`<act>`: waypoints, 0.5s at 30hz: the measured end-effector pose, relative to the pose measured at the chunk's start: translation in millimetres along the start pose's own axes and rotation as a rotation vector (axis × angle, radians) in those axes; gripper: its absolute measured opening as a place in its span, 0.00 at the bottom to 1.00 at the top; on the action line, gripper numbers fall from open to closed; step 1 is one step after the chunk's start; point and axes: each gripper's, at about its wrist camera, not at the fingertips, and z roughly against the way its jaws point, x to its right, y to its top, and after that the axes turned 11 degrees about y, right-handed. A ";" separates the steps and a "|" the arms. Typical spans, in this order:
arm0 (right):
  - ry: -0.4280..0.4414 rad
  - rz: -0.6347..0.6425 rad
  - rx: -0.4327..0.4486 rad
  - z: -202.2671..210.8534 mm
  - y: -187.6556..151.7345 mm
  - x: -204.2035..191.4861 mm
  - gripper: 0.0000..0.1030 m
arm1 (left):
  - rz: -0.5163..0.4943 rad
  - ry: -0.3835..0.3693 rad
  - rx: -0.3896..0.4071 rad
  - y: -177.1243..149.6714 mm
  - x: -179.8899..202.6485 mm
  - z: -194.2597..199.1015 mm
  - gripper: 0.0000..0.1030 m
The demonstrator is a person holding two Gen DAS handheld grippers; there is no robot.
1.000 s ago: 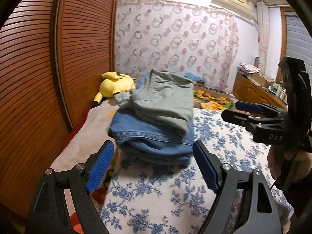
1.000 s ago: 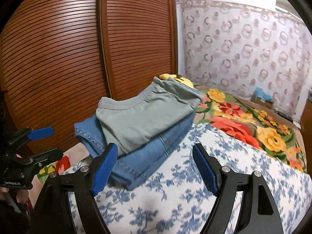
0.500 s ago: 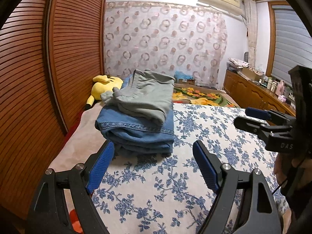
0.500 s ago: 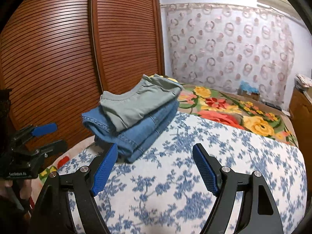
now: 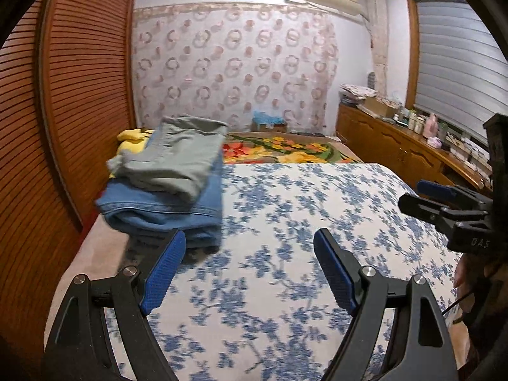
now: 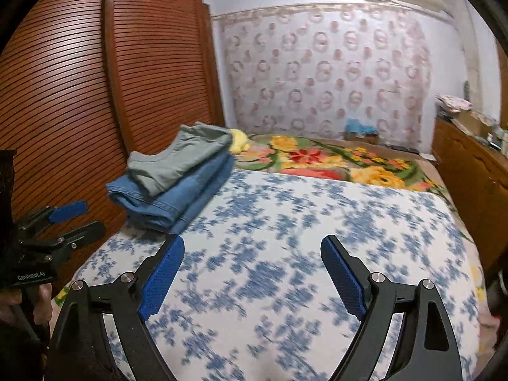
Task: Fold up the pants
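Pants [image 5: 177, 155], grey-green and folded, lie on folded blue jeans [image 5: 165, 209] at the bed's [image 5: 285, 209] far left by the slatted wardrobe [image 5: 63, 111], while the left gripper [image 5: 249, 270] hangs wide and empty and the right gripper's [image 6: 252, 273] empty jaws are opening.

Grey-green pants [image 5: 177, 155] top blue jeans [image 5: 165, 206] on a white, blue-flowered bedspread [image 5: 285, 254].

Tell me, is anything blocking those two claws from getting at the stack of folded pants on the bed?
Nothing visible does. The folded pants lie near the bed's edge by the wooden closet doors; only bare blue-flowered bedspread lies between them and the left claw and the right claw. Both claws hold nothing; the right one is opening.
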 end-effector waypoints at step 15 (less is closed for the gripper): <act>-0.148 -0.050 0.031 53.5 -16.3 10.1 0.87 | -0.077 -0.104 -0.005 14.2 69.7 -9.2 0.81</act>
